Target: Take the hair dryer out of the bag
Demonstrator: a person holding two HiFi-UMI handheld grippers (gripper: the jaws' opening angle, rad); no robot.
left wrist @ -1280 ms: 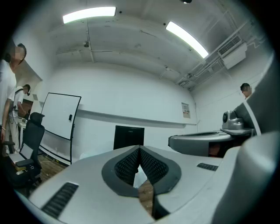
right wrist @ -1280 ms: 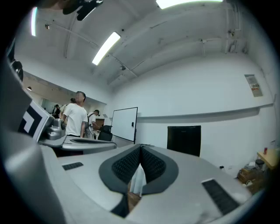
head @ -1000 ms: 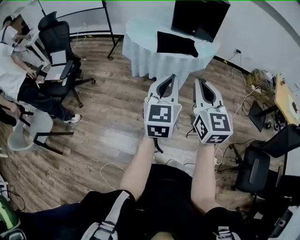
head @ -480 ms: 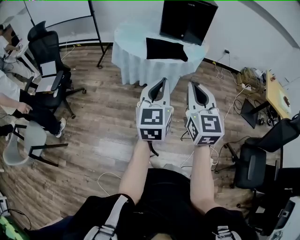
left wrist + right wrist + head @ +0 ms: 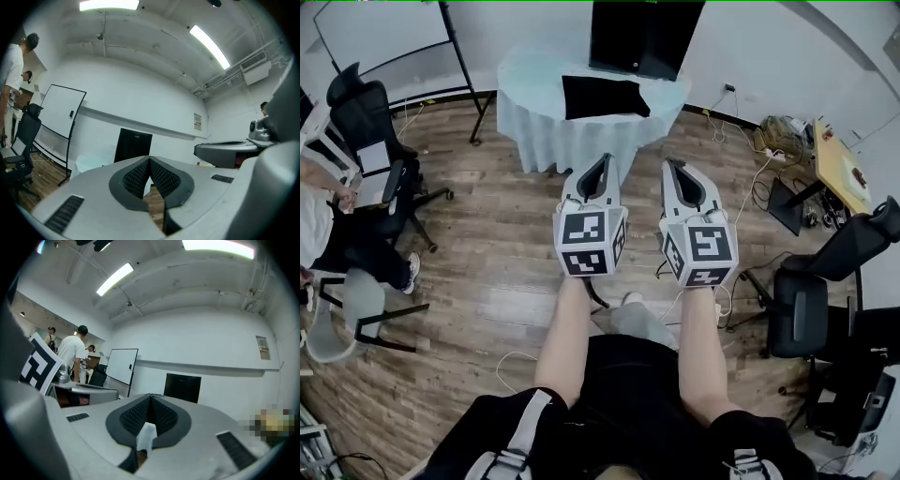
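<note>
A flat black bag (image 5: 603, 97) lies on a round table (image 5: 534, 122) draped in pale cloth, at the top of the head view. No hair dryer shows in any frame. My left gripper (image 5: 602, 161) and right gripper (image 5: 672, 165) are held level and side by side over the wooden floor, short of the table. Both are shut with nothing between the pads. In the left gripper view the left gripper (image 5: 150, 162) points toward the table (image 5: 89, 164). The right gripper (image 5: 151, 399) has its ribbed pads meeting at the tip.
A tall black panel (image 5: 645, 33) stands behind the bag, also the black panel (image 5: 133, 145) in the left gripper view. Office chairs (image 5: 370, 141) and a seated person (image 5: 319, 225) are at the left. A black chair (image 5: 806, 309) and floor cables (image 5: 769, 150) are at the right. A whiteboard (image 5: 121, 365) stands at the back.
The table and bag have slid leftward and a little nearer in the head view. Both grippers have drifted left with it and stay shut and side by side.
</note>
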